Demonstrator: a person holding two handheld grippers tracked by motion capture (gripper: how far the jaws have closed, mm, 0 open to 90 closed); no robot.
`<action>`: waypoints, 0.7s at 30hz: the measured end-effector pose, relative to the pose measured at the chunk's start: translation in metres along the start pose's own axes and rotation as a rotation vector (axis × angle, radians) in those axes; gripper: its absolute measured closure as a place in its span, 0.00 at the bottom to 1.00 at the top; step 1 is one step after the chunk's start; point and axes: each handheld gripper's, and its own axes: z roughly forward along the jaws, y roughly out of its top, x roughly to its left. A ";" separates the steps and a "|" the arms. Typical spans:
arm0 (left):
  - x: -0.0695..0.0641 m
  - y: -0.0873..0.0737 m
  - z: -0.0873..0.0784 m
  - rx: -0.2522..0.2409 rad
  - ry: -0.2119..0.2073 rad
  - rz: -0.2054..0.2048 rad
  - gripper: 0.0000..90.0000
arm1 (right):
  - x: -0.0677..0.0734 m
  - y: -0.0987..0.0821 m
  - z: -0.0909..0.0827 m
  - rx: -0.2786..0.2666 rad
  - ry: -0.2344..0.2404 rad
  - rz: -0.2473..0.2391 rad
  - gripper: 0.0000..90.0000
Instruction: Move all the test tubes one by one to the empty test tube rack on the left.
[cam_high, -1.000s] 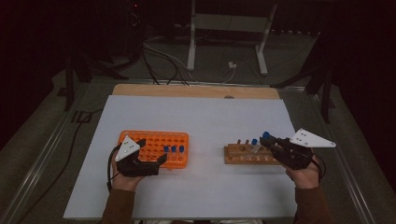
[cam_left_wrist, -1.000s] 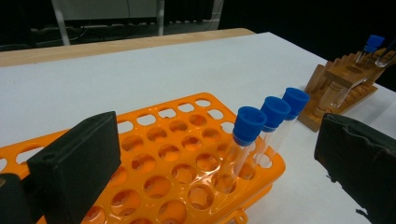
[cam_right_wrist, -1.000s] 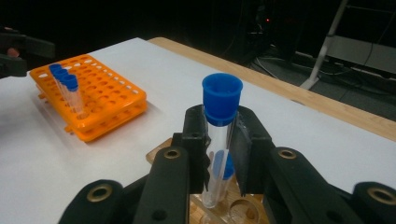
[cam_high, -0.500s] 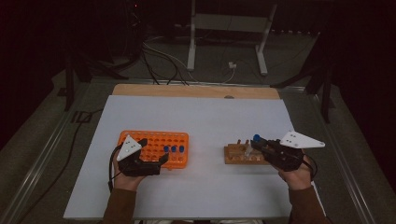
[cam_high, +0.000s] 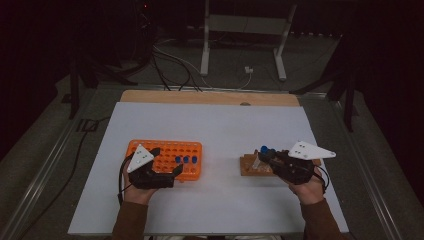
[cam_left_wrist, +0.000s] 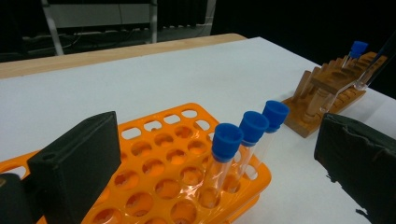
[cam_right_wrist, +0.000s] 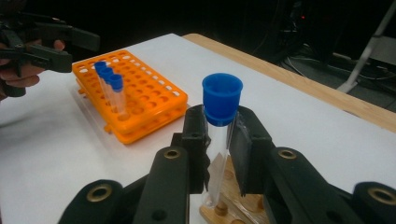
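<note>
Right gripper view: right tool (cam_right_wrist: 218, 154) clamps a clear, blue-capped glass tube (cam_right_wrist: 219, 135) — left tool (cam_left_wrist: 224, 163) gapes wide.

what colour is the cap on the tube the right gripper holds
Blue cap, clearest in the right gripper view.

High view: overhead, facing forward-down, far. Claw views: low, close. All share orange rack (cam_high: 172, 157).

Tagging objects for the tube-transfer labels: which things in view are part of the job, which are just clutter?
In the job:
- blue-capped tube, clamped in the right gripper
- wooden rack
- orange rack with three capped tubes
- left gripper, open by the orange rack

Lying about:
- white cable
- metal stand
</note>
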 end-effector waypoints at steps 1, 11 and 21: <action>-0.001 0.001 0.000 0.000 -0.001 0.004 0.02 | 0.001 0.001 0.001 0.000 0.003 -0.003 0.85; -0.011 0.008 0.001 -0.012 -0.014 0.019 0.02 | 0.015 0.007 0.018 0.021 0.045 -0.024 0.85; -0.024 0.014 0.007 -0.007 -0.043 0.043 0.02 | 0.026 0.014 0.034 0.023 0.079 -0.020 0.85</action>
